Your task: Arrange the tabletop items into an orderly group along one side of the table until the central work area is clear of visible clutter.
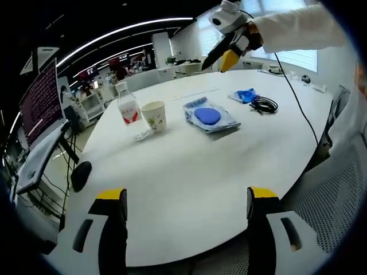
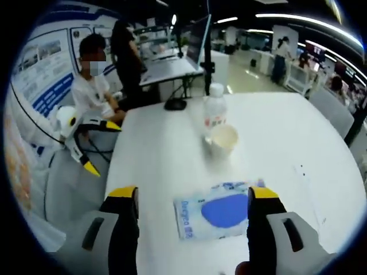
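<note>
In the left gripper view the left gripper (image 1: 187,213) has its yellow-tipped jaws spread wide with nothing between them, held above the near edge of the white tabletop (image 1: 189,172). Farther along the tabletop stand a clear water bottle (image 1: 128,108) with a red-and-white label, too small to read, and a paper cup (image 1: 153,116) with a small green print, the two just beside each other. To their right lies a flat clear packet (image 1: 209,116) with a round blue disc inside, and beyond it a smaller blue packet (image 1: 245,95) next to a coiled black cable (image 1: 264,104). A computer mouse (image 1: 81,174) sits off the tabletop's left edge on a neighbouring desk. The other gripper is held high over the far side by a white-sleeved arm. In the right gripper view the right gripper (image 2: 192,215) also has its jaws wide apart and empty, poised over the blue-disc packet (image 2: 221,215), whose left strip carries blue lettering too blurred to read. The bottle (image 2: 215,117) and cup (image 2: 223,140) stand beyond it, touching or nearly so.
</note>
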